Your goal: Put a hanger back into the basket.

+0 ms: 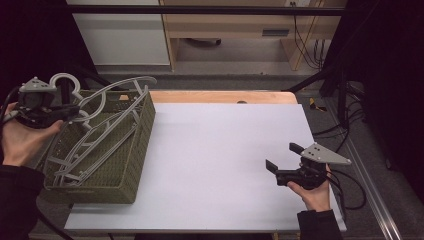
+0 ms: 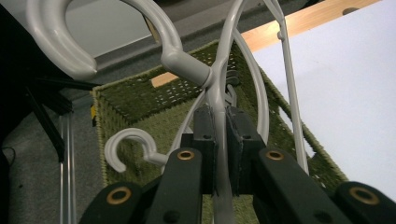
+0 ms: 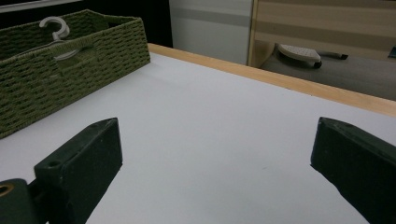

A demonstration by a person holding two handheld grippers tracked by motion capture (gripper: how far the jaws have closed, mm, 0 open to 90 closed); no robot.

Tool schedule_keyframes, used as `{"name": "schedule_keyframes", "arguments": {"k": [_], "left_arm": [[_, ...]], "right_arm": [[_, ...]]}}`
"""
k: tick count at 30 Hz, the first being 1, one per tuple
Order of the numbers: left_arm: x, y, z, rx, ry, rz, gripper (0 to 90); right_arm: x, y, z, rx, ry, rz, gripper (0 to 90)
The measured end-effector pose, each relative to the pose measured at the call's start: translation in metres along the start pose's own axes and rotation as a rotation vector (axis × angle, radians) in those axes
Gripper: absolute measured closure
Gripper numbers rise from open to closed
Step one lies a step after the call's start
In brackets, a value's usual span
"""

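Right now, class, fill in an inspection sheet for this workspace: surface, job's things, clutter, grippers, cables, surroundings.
Surface: white table with a wooden far edge, bare in the middle.
Job's things: grey hanger lifted partly out of the green basket; more hangers lie inside the basket.
Clutter: nothing seen.
Grippers: left gripper shut on the hanger just below its hook, above the basket; right gripper open, holding nothing, low over the table's right side.
Cables: black cables trail on the floor to the right.
Surroundings: wooden furniture and a white panel beyond the table.
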State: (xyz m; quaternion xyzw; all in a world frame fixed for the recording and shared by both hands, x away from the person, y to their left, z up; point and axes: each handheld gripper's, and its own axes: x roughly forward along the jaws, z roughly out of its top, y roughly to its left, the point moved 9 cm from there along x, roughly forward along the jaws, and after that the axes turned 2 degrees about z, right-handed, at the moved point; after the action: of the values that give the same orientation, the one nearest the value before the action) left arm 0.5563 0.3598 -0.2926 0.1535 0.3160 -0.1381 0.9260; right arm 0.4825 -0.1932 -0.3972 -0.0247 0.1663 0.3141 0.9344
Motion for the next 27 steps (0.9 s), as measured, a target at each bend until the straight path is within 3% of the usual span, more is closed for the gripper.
{"name": "schedule_keyframes", "arguments": {"k": [15, 21, 27], "left_arm": [[0.026, 0.03, -0.017, 0.015, -0.01, -0.008, 83.4], [0.039, 0.04, -0.028, 0.027, 0.011, -0.024, 83.4], [0.055, 0.048, -0.041, 0.005, 0.033, -0.032, 83.3]], "right_arm": [[0.008, -0.001, -0.007, -0.012, 0.04, -0.014, 2.4], [0.012, 0.0, -0.009, -0.016, 0.052, -0.013, 2.4], [0.012, 0.0, -0.009, -0.015, 0.05, -0.009, 2.4]]}}
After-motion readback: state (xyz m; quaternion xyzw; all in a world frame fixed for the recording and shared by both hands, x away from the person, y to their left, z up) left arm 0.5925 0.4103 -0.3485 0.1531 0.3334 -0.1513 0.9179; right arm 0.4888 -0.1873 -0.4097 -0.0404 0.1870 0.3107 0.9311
